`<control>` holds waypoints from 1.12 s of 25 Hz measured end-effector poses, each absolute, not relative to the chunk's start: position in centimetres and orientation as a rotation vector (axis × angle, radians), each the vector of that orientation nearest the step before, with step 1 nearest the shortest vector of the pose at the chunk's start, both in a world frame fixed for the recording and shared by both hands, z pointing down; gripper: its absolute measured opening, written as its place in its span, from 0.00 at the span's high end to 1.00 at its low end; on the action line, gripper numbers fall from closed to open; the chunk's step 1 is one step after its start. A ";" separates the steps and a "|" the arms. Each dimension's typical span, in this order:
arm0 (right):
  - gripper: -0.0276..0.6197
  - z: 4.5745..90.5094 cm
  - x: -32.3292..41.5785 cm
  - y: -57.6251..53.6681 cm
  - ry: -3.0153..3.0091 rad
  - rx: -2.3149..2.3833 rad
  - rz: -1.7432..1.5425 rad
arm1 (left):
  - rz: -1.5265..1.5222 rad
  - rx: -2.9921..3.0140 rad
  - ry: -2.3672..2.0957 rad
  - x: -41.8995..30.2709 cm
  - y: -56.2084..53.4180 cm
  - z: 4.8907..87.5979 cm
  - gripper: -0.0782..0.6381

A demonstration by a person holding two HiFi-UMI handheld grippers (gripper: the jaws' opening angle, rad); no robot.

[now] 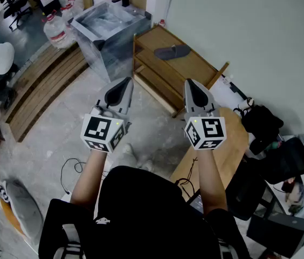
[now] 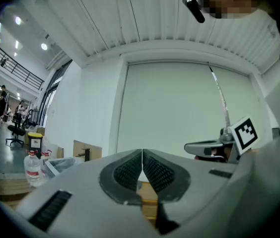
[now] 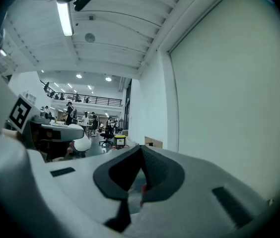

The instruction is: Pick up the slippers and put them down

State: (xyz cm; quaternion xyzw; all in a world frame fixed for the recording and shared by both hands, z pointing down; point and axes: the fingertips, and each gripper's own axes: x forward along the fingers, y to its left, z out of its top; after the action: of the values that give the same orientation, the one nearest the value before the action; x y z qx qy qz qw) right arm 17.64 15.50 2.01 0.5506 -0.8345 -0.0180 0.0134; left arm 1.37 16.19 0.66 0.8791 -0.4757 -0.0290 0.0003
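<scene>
While the left gripper [image 1: 121, 89] is pressed together on nothing, the flat dark grey slipper [image 1: 172, 52] lies untouched on the slatted wooden shelf [image 1: 195, 65] ahead. The right gripper [image 1: 196, 93] is likewise closed and empty, so every step of the task appears to remain.

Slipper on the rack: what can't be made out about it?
Head view: the grey slipper is too small to tell left from right.
Head view: the rack has lower shelves partly hidden under its top board; no second slipper shows.
Gripper views: left tongs and right tongs look past it; slipper out of frame.
</scene>
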 end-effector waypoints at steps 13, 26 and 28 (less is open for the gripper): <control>0.97 2.8 18.3 16.4 -2.607 1.712 -0.023 | -0.087 2.761 -1.488 2.3 16.9 0.9 0.88; 0.97 3.8 17.4 12.7 -2.599 1.681 0.002 | -0.076 2.738 -1.474 1.9 13.4 2.0 0.88; 0.97 4.0 16.9 11.7 -2.601 1.676 0.003 | -0.075 2.736 -1.476 1.5 12.4 2.1 0.88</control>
State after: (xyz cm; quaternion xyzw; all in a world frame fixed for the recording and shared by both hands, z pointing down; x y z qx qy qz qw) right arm 16.91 11.66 3.96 0.5414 -0.8404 0.0011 0.0240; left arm 1.50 12.35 2.14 0.8798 -0.4745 -0.0241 0.0161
